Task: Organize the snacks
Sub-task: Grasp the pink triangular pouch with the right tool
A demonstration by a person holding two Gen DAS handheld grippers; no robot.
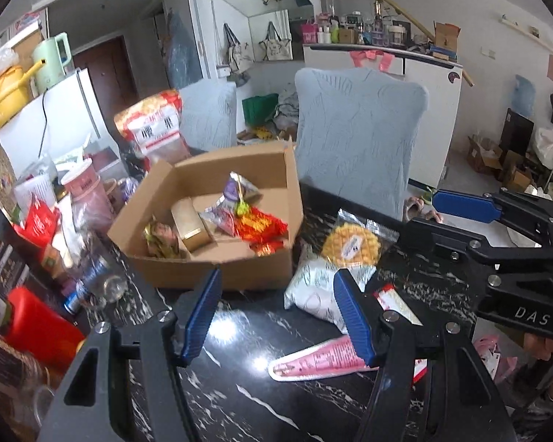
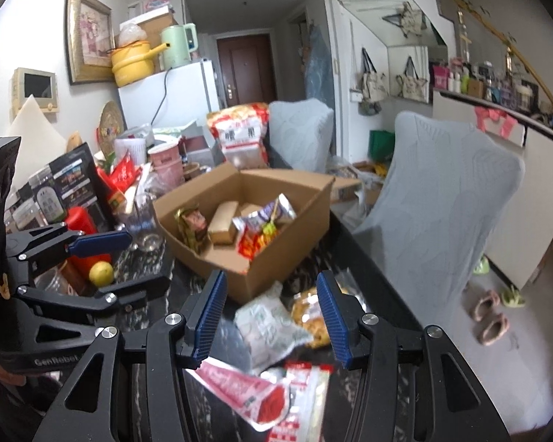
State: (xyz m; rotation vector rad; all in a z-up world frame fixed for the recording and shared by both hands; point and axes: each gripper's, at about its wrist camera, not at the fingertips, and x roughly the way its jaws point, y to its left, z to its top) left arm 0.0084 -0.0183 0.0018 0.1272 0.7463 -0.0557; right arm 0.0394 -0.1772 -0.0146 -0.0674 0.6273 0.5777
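Cardboard box is seen open-topped on the black marbled table, already holding several snacks: a tan rectangular pack, a purple-and-silver bag, a red-and-yellow wrapper and a gold-green packet. Left gripper is held low over the table in front of the box, its blue pads spread apart with nothing between them. Right gripper is likewise held with pads apart and empty, above the loose snacks. Loose on the table just beside the box are noted a white-green bag, a yellow waffle pack lying partly on that bag, a pink conical wrapper and a red-and-white sachet. Cluttered bottles and cups are crowded at the table's left side, and a grey-covered chair stands behind the table.
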